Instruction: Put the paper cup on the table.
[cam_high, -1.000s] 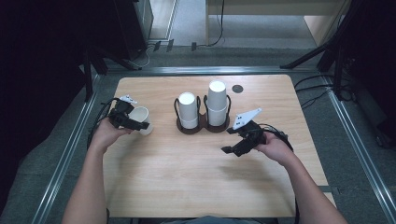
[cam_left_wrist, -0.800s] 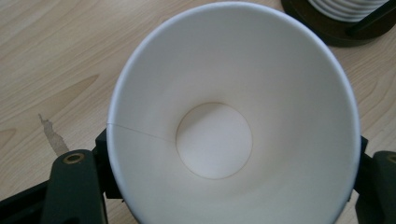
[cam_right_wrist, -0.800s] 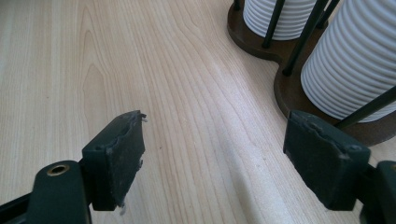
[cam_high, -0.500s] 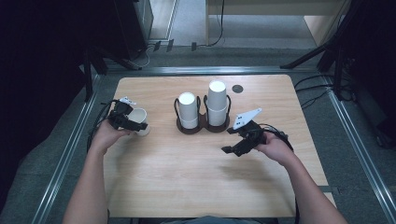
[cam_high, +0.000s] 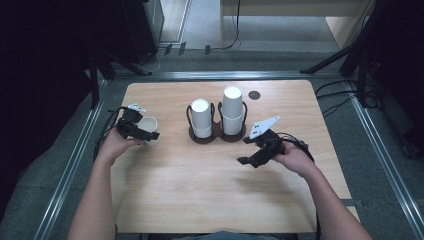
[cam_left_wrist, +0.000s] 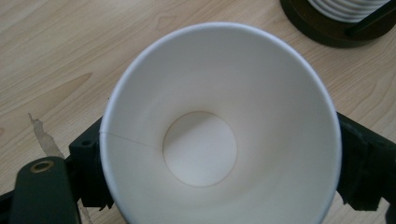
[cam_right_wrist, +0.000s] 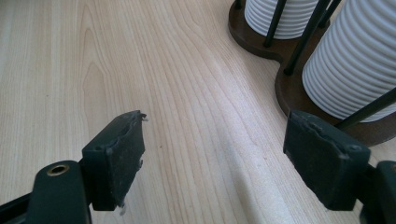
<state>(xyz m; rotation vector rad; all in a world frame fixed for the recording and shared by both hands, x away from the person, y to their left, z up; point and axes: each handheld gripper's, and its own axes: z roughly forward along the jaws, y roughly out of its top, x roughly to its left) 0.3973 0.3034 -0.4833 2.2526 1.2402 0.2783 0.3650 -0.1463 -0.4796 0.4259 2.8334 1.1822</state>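
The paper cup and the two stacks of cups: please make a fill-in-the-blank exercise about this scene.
1. The paper cup sits between the jaws of the ____ tool.
2. The brown holder carries ____ stacks of white cups.
3. The right tool has its jaws ____, with nothing between them.

Missing words: left; two; open

We see a wooden table (cam_high: 210, 200) on grey floor (cam_high: 280, 60) (metal rails (cam_high: 70, 165) at 2 sides), dark surroundings.

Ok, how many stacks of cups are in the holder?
2: a shorter stack in the left slot of the holder and a taller stack in the right slot. A single loose cup stands apart at the left.
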